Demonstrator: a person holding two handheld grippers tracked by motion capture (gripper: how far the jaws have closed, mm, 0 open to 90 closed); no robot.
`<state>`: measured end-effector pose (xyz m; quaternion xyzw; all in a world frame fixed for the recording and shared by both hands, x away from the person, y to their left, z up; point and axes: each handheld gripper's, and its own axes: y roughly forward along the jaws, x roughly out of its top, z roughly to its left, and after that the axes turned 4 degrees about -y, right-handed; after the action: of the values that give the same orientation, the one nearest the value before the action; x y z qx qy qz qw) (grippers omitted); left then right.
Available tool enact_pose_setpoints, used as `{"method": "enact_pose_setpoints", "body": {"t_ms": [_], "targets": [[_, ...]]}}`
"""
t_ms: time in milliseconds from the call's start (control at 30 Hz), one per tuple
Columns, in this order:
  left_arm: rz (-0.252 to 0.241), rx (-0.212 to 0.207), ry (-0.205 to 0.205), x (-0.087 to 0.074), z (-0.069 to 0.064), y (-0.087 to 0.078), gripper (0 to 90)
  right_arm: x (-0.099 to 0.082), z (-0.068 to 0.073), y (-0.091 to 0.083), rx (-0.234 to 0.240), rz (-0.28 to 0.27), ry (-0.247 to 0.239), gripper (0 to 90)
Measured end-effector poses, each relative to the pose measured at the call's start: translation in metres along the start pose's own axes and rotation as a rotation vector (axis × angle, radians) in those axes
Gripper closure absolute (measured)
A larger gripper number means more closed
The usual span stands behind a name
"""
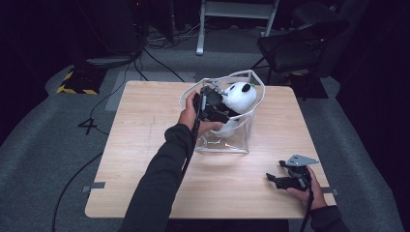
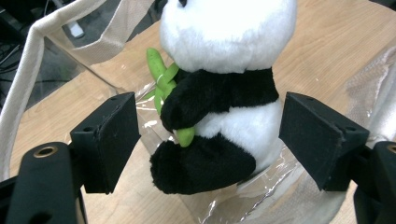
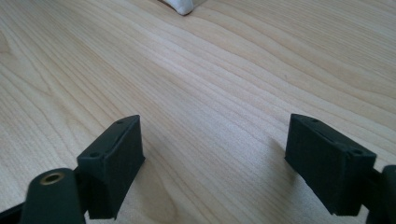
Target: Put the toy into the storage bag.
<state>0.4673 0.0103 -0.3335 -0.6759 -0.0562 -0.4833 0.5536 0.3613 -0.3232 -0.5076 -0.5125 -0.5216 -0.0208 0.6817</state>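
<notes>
A black-and-white plush panda [image 2: 219,51] holding a green bamboo sprig [image 2: 161,79] sits in a clear plastic bag [image 1: 226,144] with white fabric handles [image 2: 28,70], its head above the bag's rim. My left gripper [image 2: 208,126] reaches into the bag's mouth from the left in the high view [image 1: 212,104]. It is open, with a jaw on each side of the panda's body; a gap shows at the left pad. My right gripper [image 1: 279,178] rests low over the table near the front right corner, open [image 3: 212,140] with nothing between its fingers.
The bag stands at the middle rear of a light wooden table [image 1: 145,159]. Bare wood lies under the right gripper, with a white bag corner [image 3: 182,5] at the far edge of its view. Beyond the table are a black chair [image 1: 295,46], cables and a white frame [image 1: 237,14].
</notes>
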Motion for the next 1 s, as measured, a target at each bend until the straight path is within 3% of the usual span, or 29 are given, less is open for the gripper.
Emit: {"method": "enact_pose_setpoints", "body": {"t_ms": [333, 700, 1000], "targets": [[-0.019, 0.006, 0.033, 0.007, -0.006, -0.003, 19.9, 0.000, 0.000, 0.000, 0.001, 0.000, 0.000, 19.2], [-0.060, -0.017, 0.023, 0.004, -0.001, -0.011, 15.9, 0.000, 0.000, 0.000, 0.002, 0.000, -0.001, 19.2], [-0.073, 0.016, 0.045, 0.002, 0.000, -0.014, 16.0, 0.000, 0.000, 0.000, 0.002, 0.000, 0.000, 19.2]]}}
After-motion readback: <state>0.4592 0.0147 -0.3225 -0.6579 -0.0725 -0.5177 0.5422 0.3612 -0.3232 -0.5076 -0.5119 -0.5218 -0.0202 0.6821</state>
